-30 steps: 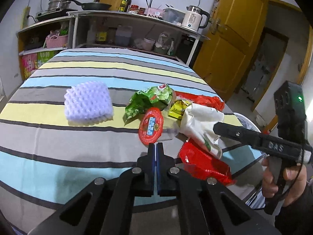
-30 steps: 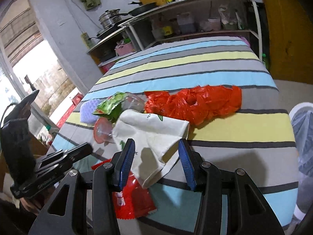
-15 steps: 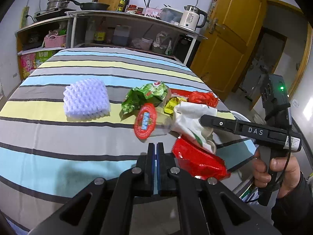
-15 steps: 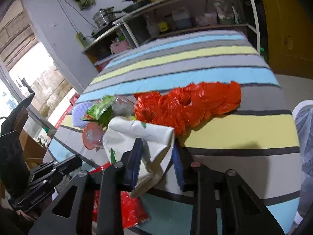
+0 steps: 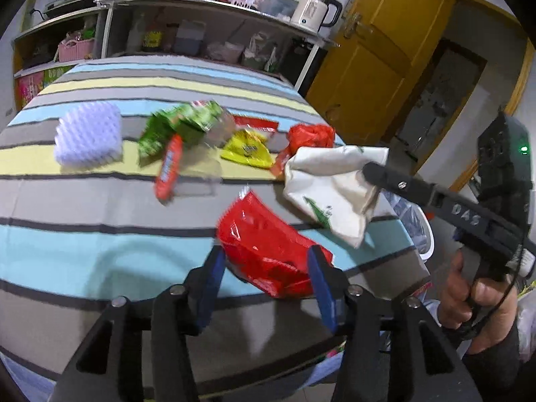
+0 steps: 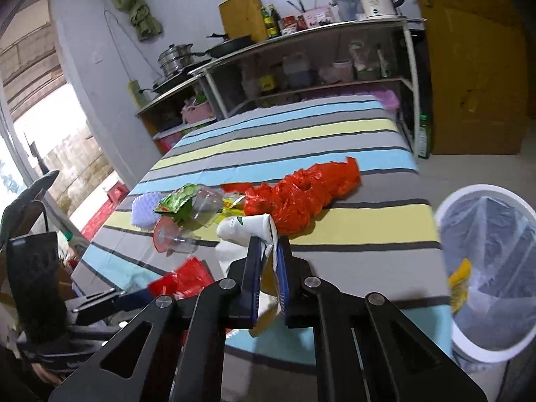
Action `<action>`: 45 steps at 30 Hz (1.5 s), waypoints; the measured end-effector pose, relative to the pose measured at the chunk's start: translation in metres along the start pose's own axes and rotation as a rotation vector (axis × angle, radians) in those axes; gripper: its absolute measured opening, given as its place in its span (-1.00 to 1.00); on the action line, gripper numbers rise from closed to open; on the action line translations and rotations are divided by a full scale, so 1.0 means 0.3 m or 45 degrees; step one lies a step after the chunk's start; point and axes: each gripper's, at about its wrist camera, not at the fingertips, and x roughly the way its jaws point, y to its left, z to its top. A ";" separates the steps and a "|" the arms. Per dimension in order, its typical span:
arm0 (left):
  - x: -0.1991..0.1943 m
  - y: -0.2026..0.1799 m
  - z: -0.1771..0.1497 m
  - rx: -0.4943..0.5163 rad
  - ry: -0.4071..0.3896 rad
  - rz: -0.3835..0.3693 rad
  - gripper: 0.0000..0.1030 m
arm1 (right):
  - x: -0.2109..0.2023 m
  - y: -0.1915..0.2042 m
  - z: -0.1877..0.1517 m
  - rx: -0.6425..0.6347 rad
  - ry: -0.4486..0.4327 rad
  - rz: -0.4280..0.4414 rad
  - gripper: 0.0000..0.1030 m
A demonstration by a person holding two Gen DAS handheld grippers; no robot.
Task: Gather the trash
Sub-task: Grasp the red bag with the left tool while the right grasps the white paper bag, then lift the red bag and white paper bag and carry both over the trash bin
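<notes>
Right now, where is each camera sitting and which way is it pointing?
Left wrist: sits on the left gripper, looks along its open fingers across the striped table at a red wrapper; the right hand shows.
Right wrist: sits on the right gripper, fingers shut on a white bag, facing the table, with the bin on the right.
Shared: both show the white bag, red wrapper, table and kettle.

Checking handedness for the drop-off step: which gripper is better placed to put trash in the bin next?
Right. The right gripper already has its jaws shut on the white printed paper bag, and the white plastic-lined bin stands on its side. The left gripper is open around the red foil wrapper.
</notes>
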 end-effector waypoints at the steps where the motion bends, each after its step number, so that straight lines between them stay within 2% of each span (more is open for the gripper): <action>1: 0.006 -0.013 -0.003 0.001 0.005 0.003 0.16 | -0.010 -0.010 -0.001 0.006 -0.004 -0.004 -0.81; 5: 0.026 -0.038 0.000 0.029 -0.001 0.040 0.24 | -0.045 -0.033 -0.018 0.027 -0.016 -0.021 -0.81; 8: 0.039 -0.050 0.008 0.067 -0.011 0.088 0.16 | -0.069 -0.053 -0.032 0.048 -0.029 -0.028 -0.81; 10: 0.042 -0.056 0.006 0.098 -0.017 0.137 -0.14 | -0.079 -0.061 -0.031 0.055 -0.037 -0.032 -0.81; 11: 0.041 -0.053 0.005 0.109 -0.017 0.147 -0.20 | -0.087 -0.064 -0.032 0.059 -0.043 -0.033 -0.82; 13: 0.037 -0.055 0.002 0.125 -0.018 0.161 -0.58 | -0.100 -0.072 -0.036 0.060 -0.049 -0.034 -0.82; 25: -0.015 -0.083 0.027 0.184 -0.067 0.137 -0.75 | -0.160 -0.070 -0.042 0.045 -0.098 -0.054 -0.84; 32: -0.026 -0.127 0.074 0.224 -0.107 0.113 -0.76 | -0.213 -0.090 -0.030 0.049 -0.150 -0.095 -0.84; 45: 0.027 -0.326 0.166 0.335 -0.152 -0.002 -0.76 | -0.340 -0.208 -0.019 0.108 -0.243 -0.228 -0.84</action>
